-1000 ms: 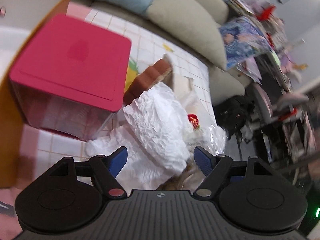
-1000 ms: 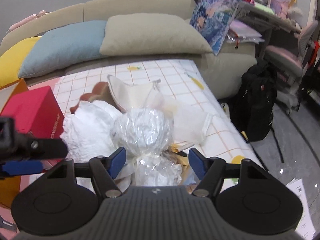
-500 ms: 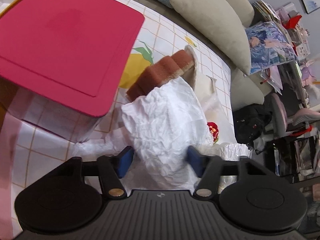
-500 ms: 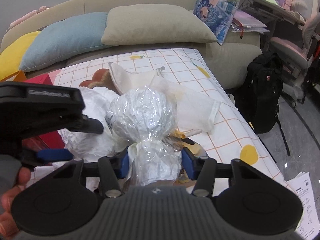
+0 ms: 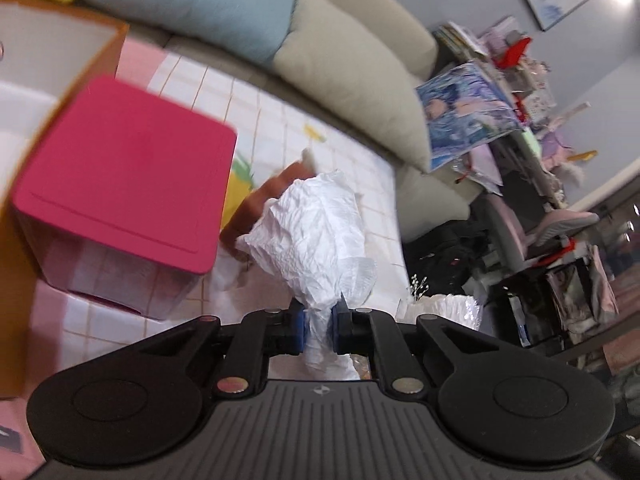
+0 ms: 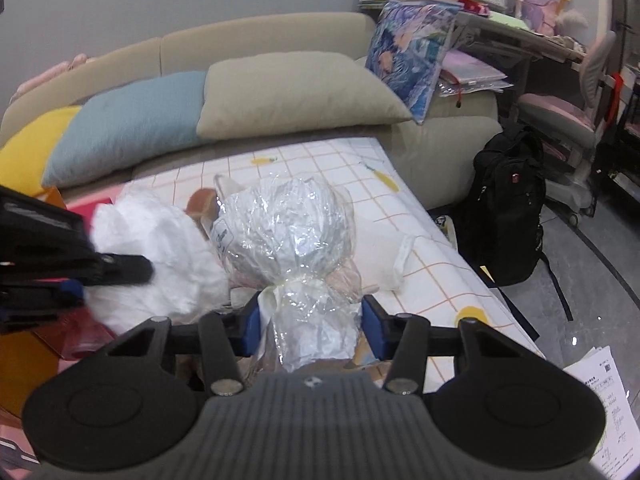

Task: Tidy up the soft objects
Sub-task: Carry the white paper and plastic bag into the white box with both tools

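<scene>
Left gripper (image 5: 319, 323): clamped on crumpled white bag (image 5: 312, 232).
Right gripper (image 6: 312, 322): pinching clear plastic bundle (image 6: 288, 228) at neck.
Pink box (image 5: 120, 184): 9 o'clock of white bag.

Light: soft, even room light on both my views, with no hard shadows
Glare: small bright glints on the clear plastic bundle (image 6: 286, 232) between my right fingers
Blur: my left view smears, worst on the pink box (image 5: 124, 184) and the cushions (image 5: 248, 20)
Focus: the white crumpled bag (image 5: 312, 232) reads sharp
Distortion: fisheye bends the sofa (image 6: 260, 40); corners go black
</scene>
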Demonstrator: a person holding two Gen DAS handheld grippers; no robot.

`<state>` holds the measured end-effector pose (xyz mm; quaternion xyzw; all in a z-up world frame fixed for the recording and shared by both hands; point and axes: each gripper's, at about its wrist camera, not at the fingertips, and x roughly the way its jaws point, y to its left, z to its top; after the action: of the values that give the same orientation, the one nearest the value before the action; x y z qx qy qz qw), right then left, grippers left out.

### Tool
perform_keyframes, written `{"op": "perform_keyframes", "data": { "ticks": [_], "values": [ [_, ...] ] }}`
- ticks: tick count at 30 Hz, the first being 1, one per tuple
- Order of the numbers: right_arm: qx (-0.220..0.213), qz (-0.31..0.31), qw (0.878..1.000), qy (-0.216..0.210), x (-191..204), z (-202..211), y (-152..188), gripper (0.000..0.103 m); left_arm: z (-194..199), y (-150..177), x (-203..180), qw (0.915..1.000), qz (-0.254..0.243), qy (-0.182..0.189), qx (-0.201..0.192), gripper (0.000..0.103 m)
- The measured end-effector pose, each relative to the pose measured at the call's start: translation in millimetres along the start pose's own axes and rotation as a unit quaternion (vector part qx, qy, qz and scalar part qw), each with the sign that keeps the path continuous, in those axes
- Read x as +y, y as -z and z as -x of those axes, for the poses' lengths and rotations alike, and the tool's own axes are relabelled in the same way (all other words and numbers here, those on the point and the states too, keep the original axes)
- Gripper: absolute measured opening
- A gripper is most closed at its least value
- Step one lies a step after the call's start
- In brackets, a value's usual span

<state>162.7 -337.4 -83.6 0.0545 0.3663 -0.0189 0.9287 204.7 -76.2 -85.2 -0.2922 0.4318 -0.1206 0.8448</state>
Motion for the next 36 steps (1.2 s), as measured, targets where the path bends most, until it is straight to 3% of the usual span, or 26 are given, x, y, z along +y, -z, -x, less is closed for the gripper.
{"op": "perform_keyframes", "data": {
  "ticks": [8, 14, 17, 20, 27, 32, 36],
  "values": [
    [0.006, -0.032, 0.999, -0.023, 1, 39, 4, 0.050, 70, -12, -6, 0.9975, -0.065, 0.026, -0.014, 0.013],
    [0.018, -0.037, 0.996, -0.083, 30, 58, -5, 0.050, 117, -14, 2, 0.9917, -0.120, 0.012, -0.044, 0.013],
    [0.025, -0.029, 0.991, -0.129, 55, 64, -11, 0.050, 136, -18, 11, 0.9897, -0.134, -0.009, -0.049, 0.013],
    [0.035, -0.016, 0.984, -0.176, 86, 64, -18, 0.050, 152, -21, 21, 0.9854, -0.149, -0.052, -0.063, 0.013],
    [0.060, 0.034, 0.967, -0.246, 168, 50, -31, 0.050, 171, -42, 53, 0.9754, -0.165, -0.126, -0.075, 0.013],
    [0.094, 0.094, 0.958, -0.253, 228, 22, -42, 0.050, 153, -68, 80, 0.9642, -0.193, -0.172, -0.060, 0.013],
    [0.129, 0.141, 0.956, -0.222, 270, -17, -48, 0.050, 124, -87, 104, 0.9554, -0.219, -0.197, -0.024, 0.013]
  ]
}}
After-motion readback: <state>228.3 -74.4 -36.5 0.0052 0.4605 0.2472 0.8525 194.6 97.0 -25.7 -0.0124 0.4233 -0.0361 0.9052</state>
